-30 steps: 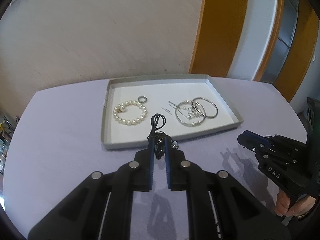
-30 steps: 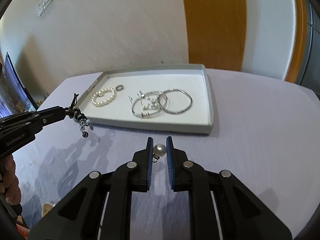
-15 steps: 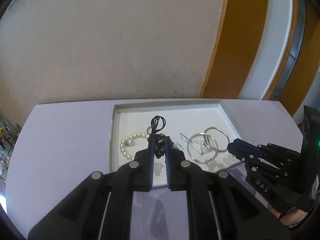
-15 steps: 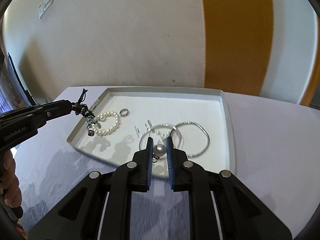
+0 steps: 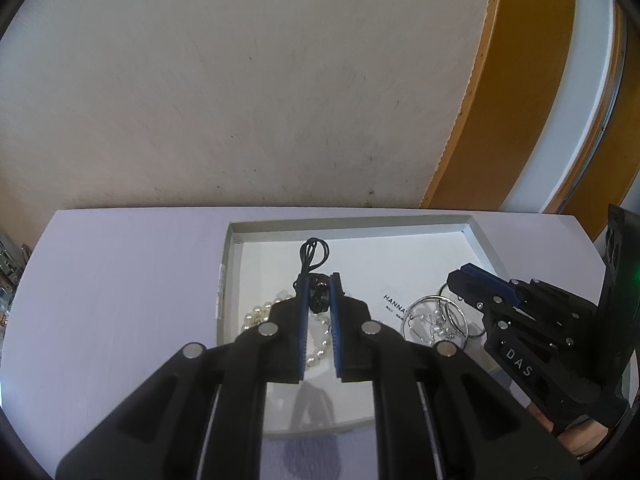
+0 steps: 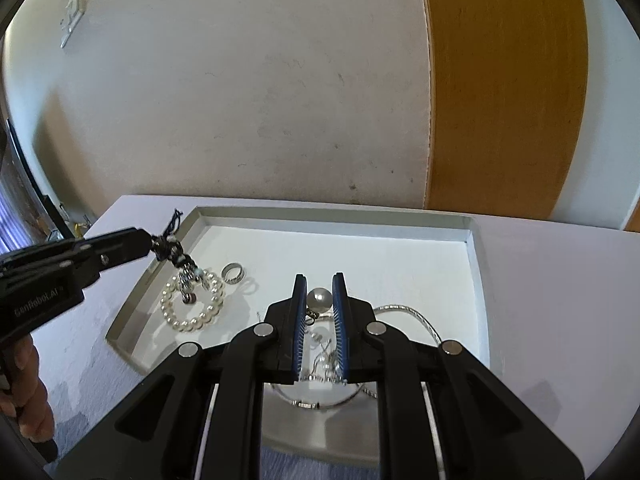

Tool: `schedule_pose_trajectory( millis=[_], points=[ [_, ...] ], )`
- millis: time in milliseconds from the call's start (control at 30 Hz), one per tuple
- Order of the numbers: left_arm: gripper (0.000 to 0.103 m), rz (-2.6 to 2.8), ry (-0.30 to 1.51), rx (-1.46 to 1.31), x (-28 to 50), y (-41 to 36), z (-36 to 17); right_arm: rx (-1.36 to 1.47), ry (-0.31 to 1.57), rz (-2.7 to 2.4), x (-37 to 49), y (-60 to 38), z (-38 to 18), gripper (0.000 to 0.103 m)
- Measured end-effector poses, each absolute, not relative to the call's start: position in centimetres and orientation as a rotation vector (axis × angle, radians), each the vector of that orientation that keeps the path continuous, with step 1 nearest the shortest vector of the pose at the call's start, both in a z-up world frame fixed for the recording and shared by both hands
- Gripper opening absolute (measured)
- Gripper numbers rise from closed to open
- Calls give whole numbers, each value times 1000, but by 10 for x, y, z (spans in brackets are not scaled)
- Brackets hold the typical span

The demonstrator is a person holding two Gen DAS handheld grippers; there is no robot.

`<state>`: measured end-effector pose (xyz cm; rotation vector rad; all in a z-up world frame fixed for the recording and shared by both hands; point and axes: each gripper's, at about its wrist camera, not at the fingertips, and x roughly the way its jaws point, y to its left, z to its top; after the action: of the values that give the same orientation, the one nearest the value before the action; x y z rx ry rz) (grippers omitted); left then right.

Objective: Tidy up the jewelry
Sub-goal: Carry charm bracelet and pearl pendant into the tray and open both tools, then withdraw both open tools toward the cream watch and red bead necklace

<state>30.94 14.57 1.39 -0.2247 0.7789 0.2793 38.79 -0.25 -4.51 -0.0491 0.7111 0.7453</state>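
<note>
Right gripper (image 6: 319, 298), marked "DAS", pinches our pearl (image 6: 319, 299) over the tray (image 6: 474, 256); left gripper (image 5: 319, 294), "GenRobot.AI", clamps our cord bracelet (image 5: 314, 256); tray reads "HANNA…".

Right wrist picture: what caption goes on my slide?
Right gripper pinches a round white pearl above the grey jewelry tray.

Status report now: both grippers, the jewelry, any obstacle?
Left gripper shut on black cord charm, above pearl bracelet. Right gripper shut on pearl pendant, above bangles. Both over tray.
</note>
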Motion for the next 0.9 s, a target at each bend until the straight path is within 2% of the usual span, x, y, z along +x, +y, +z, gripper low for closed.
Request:
schedule_pose_trajectory(
  millis=[33,67,100,167,567,600,633,700,900],
  points=[
    [10,279,780,-224,311,146,13,-47,709,744,389,-2,-46,15],
    [10,277,783,-224,313,146,11,-48,712,737,390,-3,-46,20],
    [10,275,785,-223,315,145,10,-47,714,733,391,-4,-48,33],
    [10,274,787,-223,317,145,8,-42,709,721,391,-8,-50,48],
    [11,286,807,-213,324,142,2,-24,733,704,394,-19,-57,48],
    [15,295,809,-211,324,142,2,-24,734,703,395,-19,-58,48],
    [34,310,809,-210,324,142,3,-22,734,706,393,-20,-58,48],
    [56,332,793,-212,322,143,6,-22,733,710,392,-21,-58,48],
    [58,336,788,-210,305,139,13,-22,738,705,377,-34,-55,48]
  ],
)
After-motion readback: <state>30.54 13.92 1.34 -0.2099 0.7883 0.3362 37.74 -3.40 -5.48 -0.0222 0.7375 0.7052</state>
